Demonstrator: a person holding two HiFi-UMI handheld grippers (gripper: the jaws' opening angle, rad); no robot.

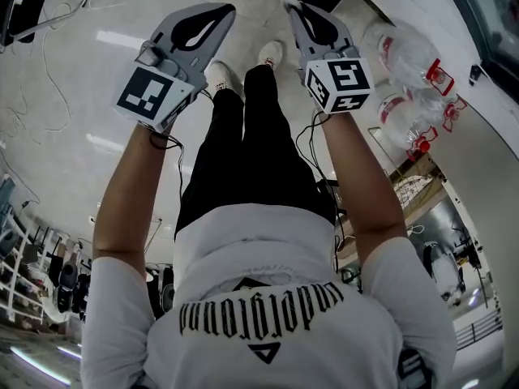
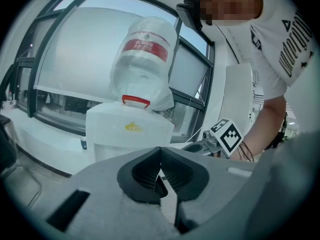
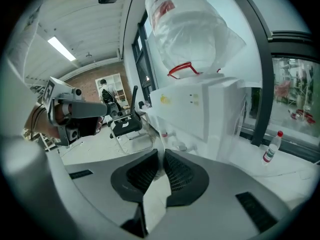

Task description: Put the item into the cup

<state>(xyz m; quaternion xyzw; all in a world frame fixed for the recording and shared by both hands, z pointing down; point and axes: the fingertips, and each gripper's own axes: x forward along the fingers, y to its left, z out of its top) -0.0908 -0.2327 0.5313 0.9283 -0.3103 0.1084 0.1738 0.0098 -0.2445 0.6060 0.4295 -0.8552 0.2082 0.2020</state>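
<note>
No cup and no item show in any view. In the head view my left gripper [image 1: 212,10] and right gripper [image 1: 296,8] are held out side by side above the person's legs and shoes, tips pointing away. Both stand shut, with nothing between the pads. The left gripper view has its jaws [image 2: 160,156] closed in front of a white water dispenser [image 2: 129,129]. The right gripper view has its jaws [image 3: 161,159] closed too, with the same dispenser [image 3: 200,114] just beyond. The right gripper's marker cube [image 2: 227,135] appears in the left gripper view.
A large water bottle [image 2: 145,59] wrapped in plastic sits upside down on the dispenser. Two such bottles [image 1: 405,55] lie at the right in the head view. A small bottle [image 3: 270,149] stands on the window sill. A black chair [image 3: 125,124] and floor cables [image 1: 57,63] are nearby.
</note>
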